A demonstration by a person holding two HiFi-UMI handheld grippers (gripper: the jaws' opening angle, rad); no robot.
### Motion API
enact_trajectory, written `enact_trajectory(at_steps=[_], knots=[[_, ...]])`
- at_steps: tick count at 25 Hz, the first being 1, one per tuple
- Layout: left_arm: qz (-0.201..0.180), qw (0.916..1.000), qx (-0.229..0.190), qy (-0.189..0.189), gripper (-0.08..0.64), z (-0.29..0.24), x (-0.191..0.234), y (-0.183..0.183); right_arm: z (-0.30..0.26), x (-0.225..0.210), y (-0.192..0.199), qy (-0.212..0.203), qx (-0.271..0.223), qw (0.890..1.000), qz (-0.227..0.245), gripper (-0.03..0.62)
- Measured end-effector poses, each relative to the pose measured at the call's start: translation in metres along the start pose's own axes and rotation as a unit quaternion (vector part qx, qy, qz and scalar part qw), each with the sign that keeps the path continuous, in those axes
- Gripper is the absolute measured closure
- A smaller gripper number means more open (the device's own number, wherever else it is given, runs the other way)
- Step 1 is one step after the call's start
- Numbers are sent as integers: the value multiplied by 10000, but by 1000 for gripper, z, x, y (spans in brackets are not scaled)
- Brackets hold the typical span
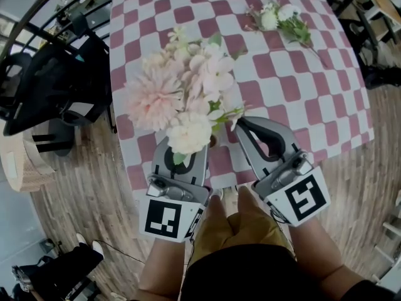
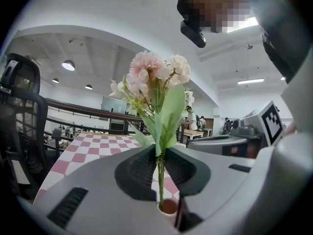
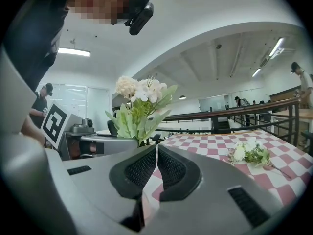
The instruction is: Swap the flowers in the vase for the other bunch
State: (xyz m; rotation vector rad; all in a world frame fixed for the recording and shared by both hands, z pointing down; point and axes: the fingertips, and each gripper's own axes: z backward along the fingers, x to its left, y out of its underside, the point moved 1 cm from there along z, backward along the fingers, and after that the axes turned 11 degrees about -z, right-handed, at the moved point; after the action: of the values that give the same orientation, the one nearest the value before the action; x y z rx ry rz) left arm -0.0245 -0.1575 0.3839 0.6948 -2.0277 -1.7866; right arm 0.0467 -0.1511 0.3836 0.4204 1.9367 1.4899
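The checked table [image 1: 313,93] fills the scene ahead of us. At its near edge the big pink bunch [image 1: 182,93] stands upright, well apart from the small white bunch [image 1: 282,19], which lies flat at the far right. Our left gripper [image 2: 160,168] has its pads pinching the green stems just above the vase [image 2: 168,207]. We see only the vase's small round mouth, and the stems seem to run down into it. Our right gripper [image 3: 156,168], just right of the pink bunch, has its jaws pressed together on nothing.

We judge the pink bunch is the one to clear. To do that well, we should keep the pinch firm and draw the stems straight up, so the narrow mouth is not dragged over. If the vase tips, the right gripper can steady it.
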Motion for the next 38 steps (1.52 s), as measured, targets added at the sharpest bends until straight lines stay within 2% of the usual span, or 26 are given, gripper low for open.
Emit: enact_trajectory(at_steps=[3, 9, 13, 17, 38], knots=[[-108, 9999, -14, -52, 509, -4, 2, 6, -1, -4, 7, -14, 70, 10000, -5, 558], [57, 9999, 110, 7, 508, -6, -4, 23, 0, -14, 19, 39, 196, 9998, -26, 558], [38, 9999, 101, 17, 505, -8, -5, 31, -2, -15, 26, 56, 258, 9996, -80, 558], [130, 9998, 168, 46, 503, -8, -7, 36, -7, -15, 28, 32, 286, 9995, -99, 558], [47, 9993, 339, 122, 477, -4, -13, 60, -17, -10, 42, -30, 490, 9987, -116, 558]])
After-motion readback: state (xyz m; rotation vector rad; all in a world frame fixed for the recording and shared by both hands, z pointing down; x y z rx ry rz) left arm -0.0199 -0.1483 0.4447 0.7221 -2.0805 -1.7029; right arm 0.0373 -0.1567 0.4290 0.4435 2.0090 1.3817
